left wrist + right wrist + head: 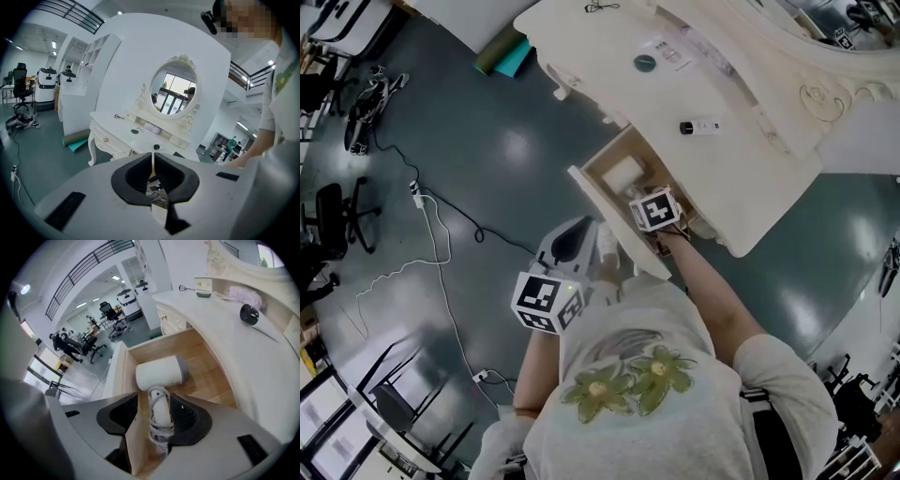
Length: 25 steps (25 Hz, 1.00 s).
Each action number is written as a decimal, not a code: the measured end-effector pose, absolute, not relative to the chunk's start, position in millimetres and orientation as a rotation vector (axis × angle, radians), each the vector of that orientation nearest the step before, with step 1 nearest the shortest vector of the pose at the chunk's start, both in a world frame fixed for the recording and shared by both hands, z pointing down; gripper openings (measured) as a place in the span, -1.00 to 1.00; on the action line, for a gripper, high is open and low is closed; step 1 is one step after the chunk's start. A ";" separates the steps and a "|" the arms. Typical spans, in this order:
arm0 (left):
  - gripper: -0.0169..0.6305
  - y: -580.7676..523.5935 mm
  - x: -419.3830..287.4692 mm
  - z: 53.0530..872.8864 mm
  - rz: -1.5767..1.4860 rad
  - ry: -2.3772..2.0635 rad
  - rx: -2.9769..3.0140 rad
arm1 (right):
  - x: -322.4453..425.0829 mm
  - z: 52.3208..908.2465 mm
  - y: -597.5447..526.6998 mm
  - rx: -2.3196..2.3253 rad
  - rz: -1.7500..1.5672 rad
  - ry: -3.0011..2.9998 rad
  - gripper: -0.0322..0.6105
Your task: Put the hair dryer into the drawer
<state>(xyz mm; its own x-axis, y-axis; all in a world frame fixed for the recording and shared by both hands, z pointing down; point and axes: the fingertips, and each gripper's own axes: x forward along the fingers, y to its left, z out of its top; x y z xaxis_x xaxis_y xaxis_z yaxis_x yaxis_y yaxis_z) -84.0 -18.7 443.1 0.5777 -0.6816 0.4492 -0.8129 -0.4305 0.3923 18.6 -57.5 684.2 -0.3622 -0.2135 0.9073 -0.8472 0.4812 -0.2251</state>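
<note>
- Right arm stretched forward; right gripper jaws wide, astride the cord-wrapped handle and the drawer wall.
- Left gripper pinched together, empty.
- Smooth white cylindrical hair dryer; pale wooden drawer.

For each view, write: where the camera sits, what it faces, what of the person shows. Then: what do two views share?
Head view: on the head, steeply down at dressing table, open drawer; shirt, left gripper, right gripper show.
Left gripper view: on that gripper, jaws shut, facing the mirror; shirt at right.
Right gripper view: on that gripper, jaws apart round the hair dryer in the drawer.
Shared: dark dish, both gripper views.
</note>
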 end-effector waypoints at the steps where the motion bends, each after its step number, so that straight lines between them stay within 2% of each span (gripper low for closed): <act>1: -0.88 -18.0 -82.5 441.1 0.299 -1.183 2.241 | 18.2 676.5 -58.0 0.904 0.905 -1.862 -0.22; 6: -0.88 -12.2 -77.9 433.7 0.301 -1.170 2.269 | 13.4 643.3 -52.2 0.936 0.918 -1.949 -0.24; 7: -0.88 -11.0 -76.8 432.9 0.301 -1.168 2.272 | 13.7 638.1 -49.7 0.948 0.923 -1.964 -0.29; 8: -0.88 -9.9 -75.3 432.0 0.299 -1.166 2.276 | 14.3 632.5 -47.6 0.967 0.934 -1.981 -0.53; 9: -0.88 -9.0 -73.7 430.8 0.297 -1.163 2.280 | 14.4 625.8 -45.5 0.985 0.954 -2.003 -0.68; 11: -0.88 -7.2 -69.8 428.1 0.289 -1.154 2.292 | 11.9 608.0 -40.0 1.006 1.018 -2.062 -0.74; 18: -0.88 -2.1 -52.9 419.6 0.274 -1.112 2.337 | 5.4 528.7 -24.4 1.053 1.277 -2.347 -0.83; 25: -0.88 2.5 -41.7 410.9 0.205 -1.060 2.349 | 16.7 492.4 -9.5 1.084 1.313 -2.438 -0.83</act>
<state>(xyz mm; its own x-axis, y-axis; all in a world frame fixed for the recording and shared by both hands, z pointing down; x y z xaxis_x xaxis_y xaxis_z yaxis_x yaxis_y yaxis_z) -41.7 2.5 410.9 0.6774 -0.6473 0.3495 -0.7308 -0.5383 0.4196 16.7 -9.5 492.4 -0.7221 -0.5196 0.4567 -0.6672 0.3488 -0.6582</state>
